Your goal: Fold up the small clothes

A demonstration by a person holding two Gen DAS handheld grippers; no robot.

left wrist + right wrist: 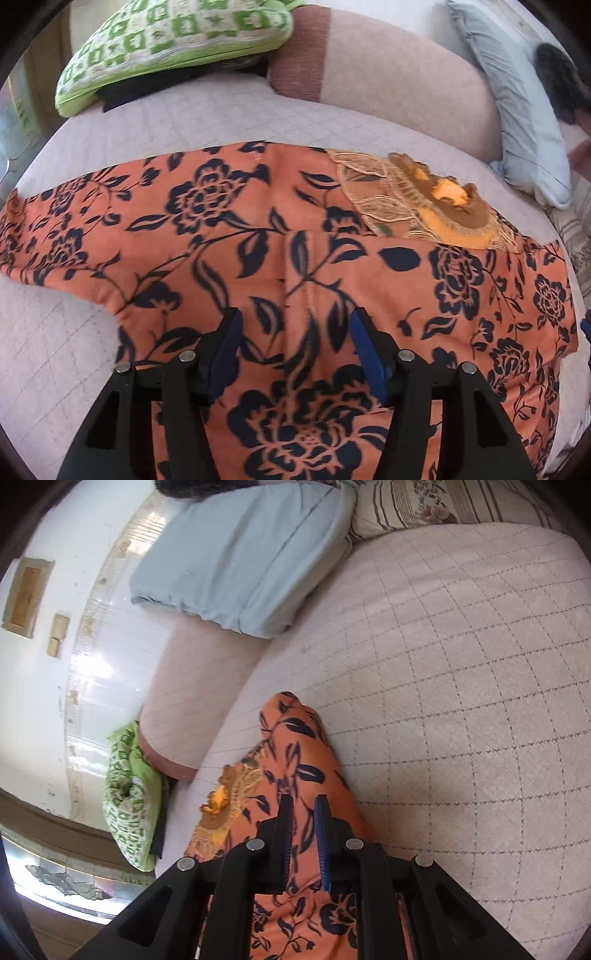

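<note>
- Lying spread across the bed (229,122), the orange floral garment (229,236) rests flat on the pale quilted cover, its embroidered neckline (417,206) toward the far side.
- Your left hand-held gripper (293,341) hangs over the near part of the garment with its blue-padded fingers (365,347) spread wide, nothing between them.
- Your right hand-held gripper (303,830) has its fingers drawn close, with orange cloth showing in the narrow gap; you cannot tell from this view whether they actually pinch the fabric.
- In the right wrist view the garment (295,746) runs away from the fingers as a narrow strip ending in a rounded tip on the cover.
- A green-and-white patterned cushion (177,40) sits at the far left edge of the bed.
- A light blue pillow (240,565) lies well apart from the garment, beside a pink bolster (399,92).
</note>
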